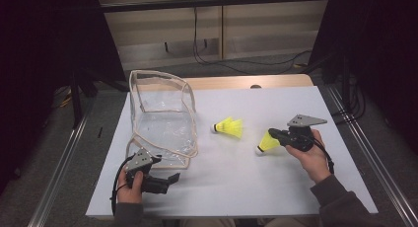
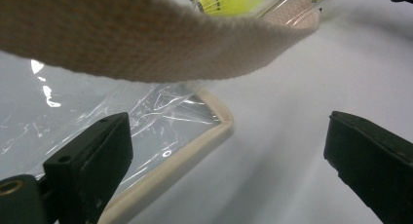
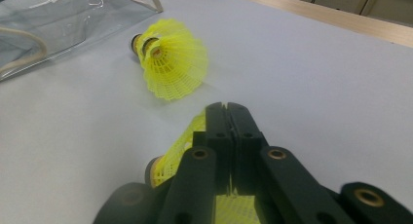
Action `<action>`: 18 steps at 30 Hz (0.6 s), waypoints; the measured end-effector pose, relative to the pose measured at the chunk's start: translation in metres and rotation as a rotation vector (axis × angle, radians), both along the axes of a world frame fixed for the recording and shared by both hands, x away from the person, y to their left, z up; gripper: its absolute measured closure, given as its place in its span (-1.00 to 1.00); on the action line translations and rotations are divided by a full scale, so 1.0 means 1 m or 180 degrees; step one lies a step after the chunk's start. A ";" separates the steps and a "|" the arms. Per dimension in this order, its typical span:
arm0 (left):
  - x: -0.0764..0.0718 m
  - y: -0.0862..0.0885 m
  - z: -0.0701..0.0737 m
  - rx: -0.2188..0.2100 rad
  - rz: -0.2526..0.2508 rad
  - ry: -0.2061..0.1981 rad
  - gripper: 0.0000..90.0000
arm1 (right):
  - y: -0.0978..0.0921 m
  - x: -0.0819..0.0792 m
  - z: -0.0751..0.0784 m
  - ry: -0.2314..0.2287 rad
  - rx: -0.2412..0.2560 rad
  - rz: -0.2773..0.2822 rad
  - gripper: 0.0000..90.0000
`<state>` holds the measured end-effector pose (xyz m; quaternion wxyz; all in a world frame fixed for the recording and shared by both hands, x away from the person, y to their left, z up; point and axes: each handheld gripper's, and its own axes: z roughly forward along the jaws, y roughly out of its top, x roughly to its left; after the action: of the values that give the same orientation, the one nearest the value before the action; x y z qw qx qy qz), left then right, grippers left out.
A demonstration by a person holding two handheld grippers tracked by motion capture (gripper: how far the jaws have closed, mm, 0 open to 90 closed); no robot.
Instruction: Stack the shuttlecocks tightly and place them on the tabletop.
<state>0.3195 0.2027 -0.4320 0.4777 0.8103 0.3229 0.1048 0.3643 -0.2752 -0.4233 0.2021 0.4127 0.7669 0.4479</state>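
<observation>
A lab recording bay — black curtains point(image 1: 39, 39), aluminium rails point(image 1: 61, 163), trailing cables point(image 1: 207, 54).

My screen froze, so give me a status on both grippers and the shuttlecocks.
Right gripper shut on one yellow shuttlecock. Left gripper open, beside clear bag. Second shuttlecock lies loose on table, between.

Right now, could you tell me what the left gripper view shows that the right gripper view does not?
Left gripper view alone: the left gripper with its jaws wide apart, and a woven beige strap crossing close overhead.

Right gripper view alone: the right gripper shut on a yellow shuttlecock, and the wooden table edge.

Both: the clear bag with beige trim, the loose yellow shuttlecock and the white table surface.
</observation>
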 end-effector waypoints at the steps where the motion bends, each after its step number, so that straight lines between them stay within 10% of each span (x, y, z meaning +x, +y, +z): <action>1: 0.000 0.000 0.000 -0.0002 0.0002 0.0000 -0.91 | -0.001 -0.001 0.000 0.0013 -0.0008 0.0016 1.00; 18: 0.000 0.000 0.000 0.0004 -0.0003 0.0003 -0.91 | -0.012 -0.001 -0.008 0.0098 0.0018 -0.0030 1.00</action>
<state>0.3200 0.2024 -0.4316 0.4770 0.8108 0.3228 0.1045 0.3636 -0.2868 -0.4309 0.1912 0.4238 0.7667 0.4427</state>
